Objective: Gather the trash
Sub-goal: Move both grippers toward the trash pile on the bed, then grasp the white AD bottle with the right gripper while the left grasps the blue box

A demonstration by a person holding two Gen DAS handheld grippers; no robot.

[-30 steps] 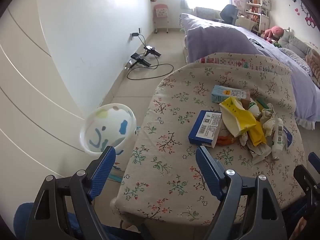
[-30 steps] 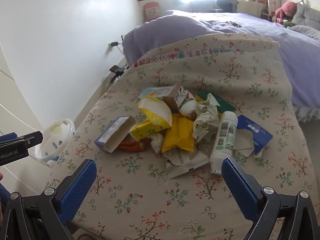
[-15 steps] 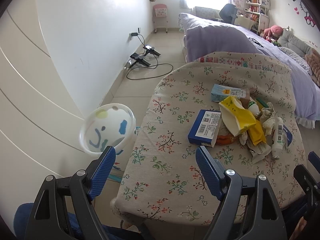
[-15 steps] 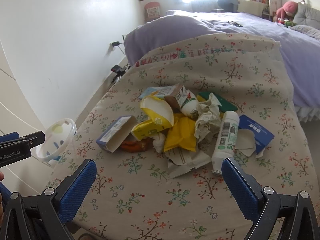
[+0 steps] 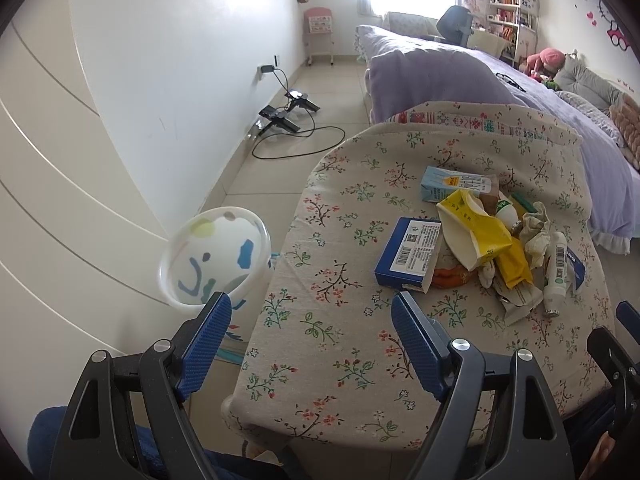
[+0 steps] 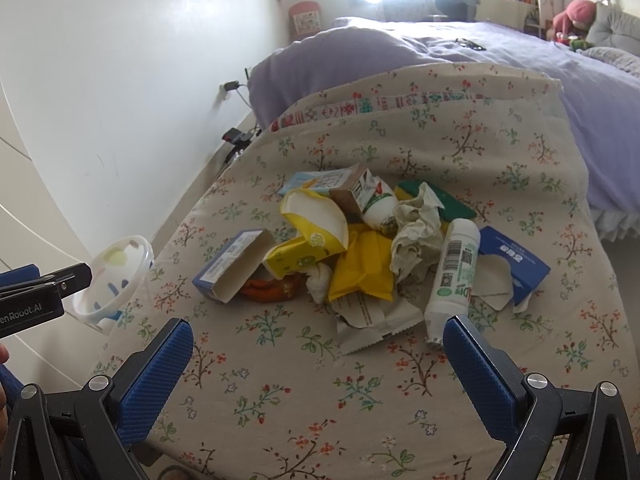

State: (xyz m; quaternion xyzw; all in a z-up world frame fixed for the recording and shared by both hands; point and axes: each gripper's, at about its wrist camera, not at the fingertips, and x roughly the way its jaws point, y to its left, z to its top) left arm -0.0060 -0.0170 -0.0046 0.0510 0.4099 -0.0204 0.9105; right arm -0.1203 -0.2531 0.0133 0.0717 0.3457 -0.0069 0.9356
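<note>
A heap of trash lies on a table under a floral cloth (image 6: 280,380): a blue box (image 6: 230,266) (image 5: 410,254), a yellow carton (image 6: 316,232) (image 5: 476,232), a yellow wrapper (image 6: 366,270), crumpled paper (image 6: 416,232), a white bottle (image 6: 454,274) (image 5: 557,266) and a flat blue box (image 6: 516,266). A white bin (image 5: 214,256) (image 6: 116,276) with coloured blotches stands on the floor left of the table. My left gripper (image 5: 308,344) is open over the table's near left edge. My right gripper (image 6: 318,364) is open just short of the heap, nothing between its fingers.
A bed with a purple cover (image 5: 460,80) lies beyond the table. Cables and chargers (image 5: 288,116) lie on the tiled floor by the white wall (image 5: 180,60). The left gripper's body (image 6: 36,296) shows at the left edge of the right wrist view.
The right gripper has crept slightly forward and right towards the heap. The left gripper has barely moved. Both stay open.
</note>
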